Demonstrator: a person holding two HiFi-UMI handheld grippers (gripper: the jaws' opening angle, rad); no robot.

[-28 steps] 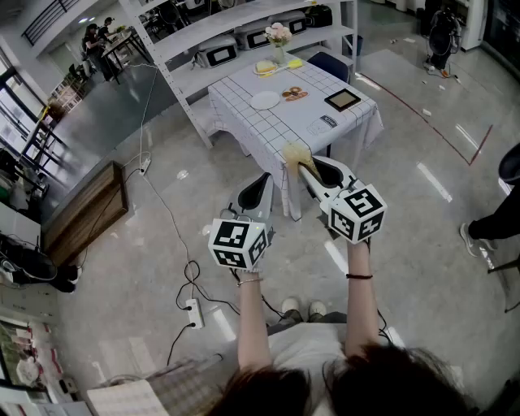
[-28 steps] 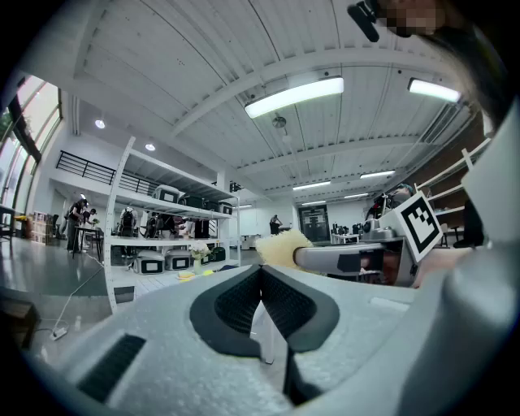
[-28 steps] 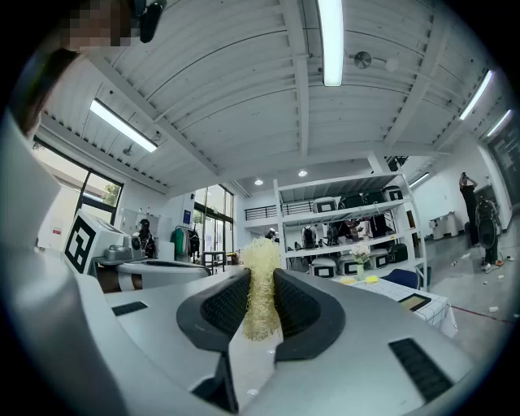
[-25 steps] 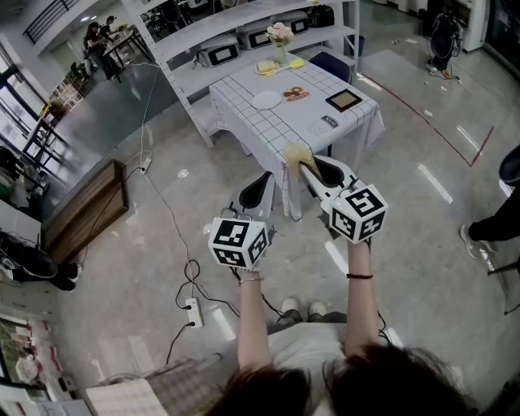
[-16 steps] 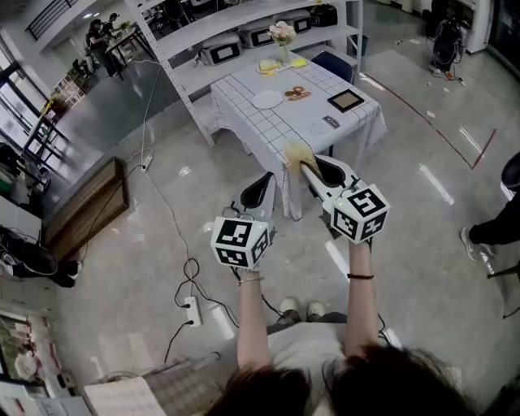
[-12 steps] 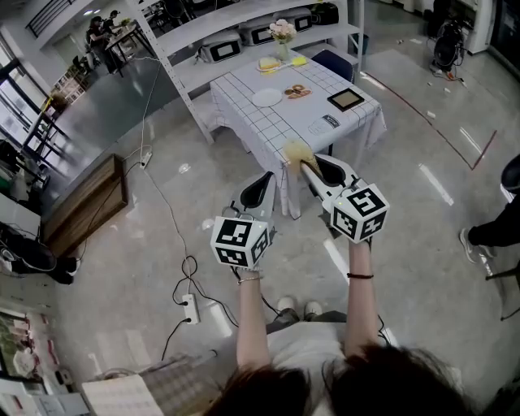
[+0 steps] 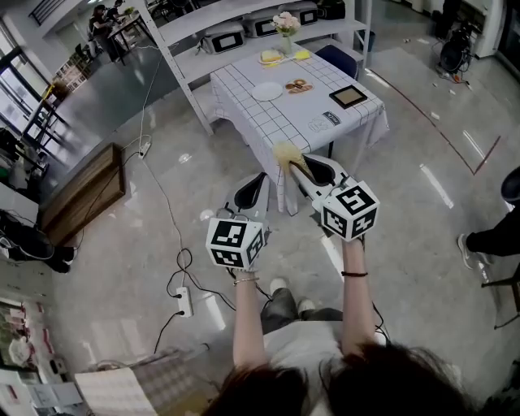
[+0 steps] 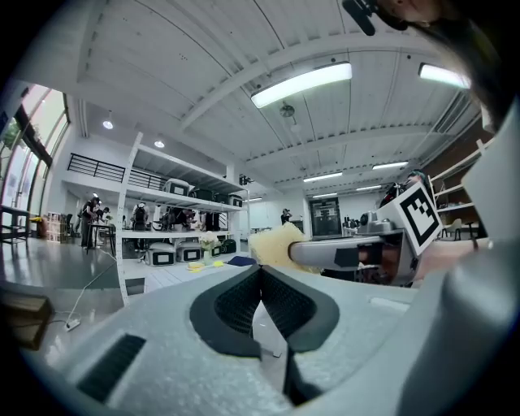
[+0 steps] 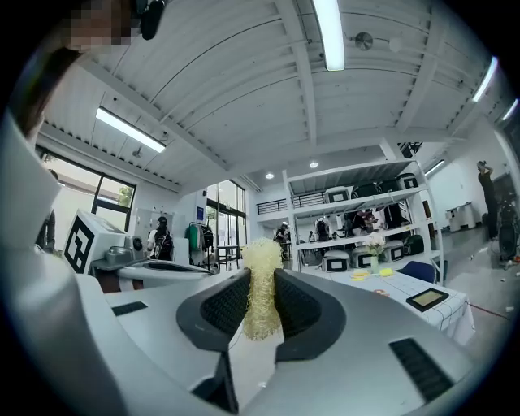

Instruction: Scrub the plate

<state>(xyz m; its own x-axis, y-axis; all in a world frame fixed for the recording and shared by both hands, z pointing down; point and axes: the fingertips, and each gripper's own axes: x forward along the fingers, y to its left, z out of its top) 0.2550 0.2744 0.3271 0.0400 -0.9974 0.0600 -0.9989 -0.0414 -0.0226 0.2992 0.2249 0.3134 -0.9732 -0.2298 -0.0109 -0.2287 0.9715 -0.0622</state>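
A white plate (image 7: 266,91) lies on the far table with a checked cloth (image 7: 284,122), well ahead of both grippers. My right gripper (image 7: 294,162) is shut on a yellow fibrous scrubber (image 7: 284,153); in the right gripper view the scrubber (image 9: 262,288) stands upright, pinched between the dark pads. My left gripper (image 7: 255,182) is beside it on the left, shut with nothing in it; its pads (image 8: 244,302) meet in the left gripper view. There the scrubber (image 8: 274,246) shows just beyond them, to the right. Both grippers are held in the air over the floor.
On the table are a dish of pastries (image 7: 296,85), a dark framed tablet (image 7: 348,96), a card (image 7: 323,122), a flower vase (image 7: 284,24) and yellow items (image 7: 280,57). White shelving (image 7: 244,32) stands behind. Cables and a power strip (image 7: 182,302) lie on the floor at left. A person's leg (image 7: 491,238) is at right.
The person's legs have shifted as in a step and the view has moved slightly. Both grippers stay out in front, the right one holding the scrubber as before.
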